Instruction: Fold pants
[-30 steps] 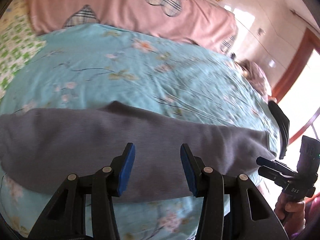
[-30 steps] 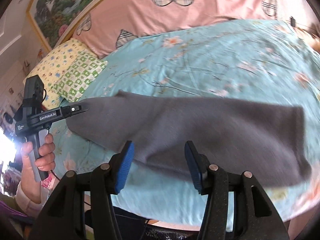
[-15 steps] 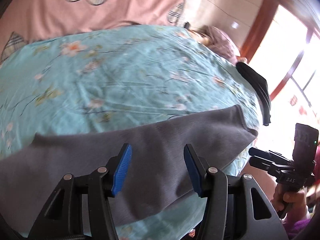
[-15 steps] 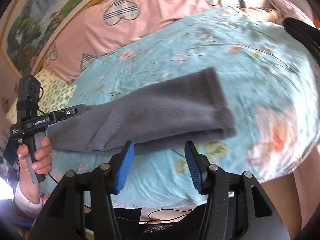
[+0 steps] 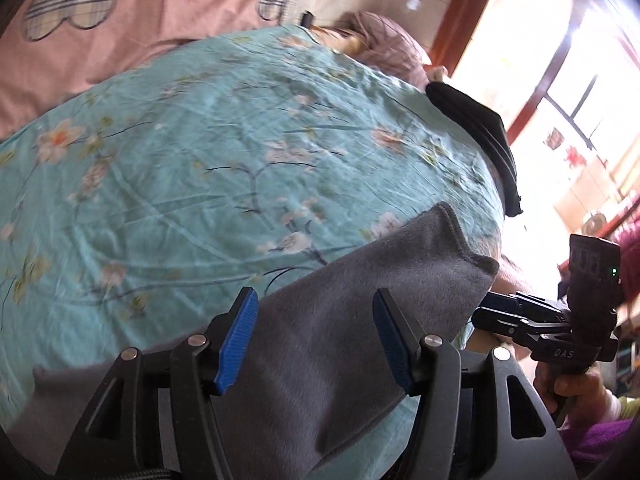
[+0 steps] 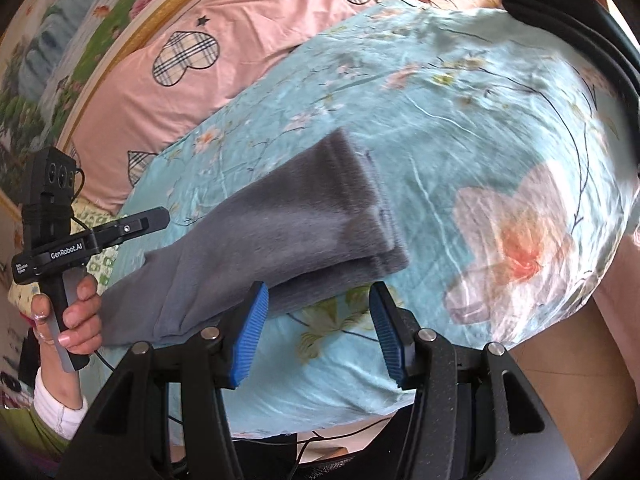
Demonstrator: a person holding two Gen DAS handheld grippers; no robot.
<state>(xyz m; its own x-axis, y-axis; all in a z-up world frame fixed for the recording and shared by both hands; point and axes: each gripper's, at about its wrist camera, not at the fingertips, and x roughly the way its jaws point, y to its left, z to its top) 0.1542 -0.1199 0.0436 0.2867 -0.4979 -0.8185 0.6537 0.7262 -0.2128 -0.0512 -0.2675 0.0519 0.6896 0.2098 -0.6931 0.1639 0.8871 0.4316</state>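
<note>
You have two grippers, one in each hand. Your left gripper (image 5: 316, 336) has its two blue fingers (image 5: 236, 340) spread wide apart, with nothing between them. They hang just over the one pair of gray pants (image 5: 320, 360). In the right wrist view you can see this left gripper (image 6: 160, 216) from the side, held in your left hand (image 6: 76, 316), with its tip by the left part of the pants.

The pants (image 6: 280, 240) lie in a long strip on the bed (image 6: 460, 140), near its front edge. They run from the left side toward the middle. The two legs look stacked, one on top of the other, and the leg ends point to the right, where two layers show at the cuffs.

Your right gripper (image 6: 316, 332) also has its two blue fingers (image 6: 250, 336) spread wide, holding nothing. The left one sits in front of the front edge of the pants, near the cuffs. In the left wrist view, the right gripper (image 5: 488, 314) comes in from the right in your right hand (image 5: 576, 384), with its tip right by the cuff end of the pants at the bed's front edge. I cannot tell if it touches the cloth.

The bed has one blue flower sheet. One pink blanket (image 6: 200, 60) with checked hearts lies along the far edge. One black thing (image 6: 580, 28) curves over the right edge of the bed.
</note>
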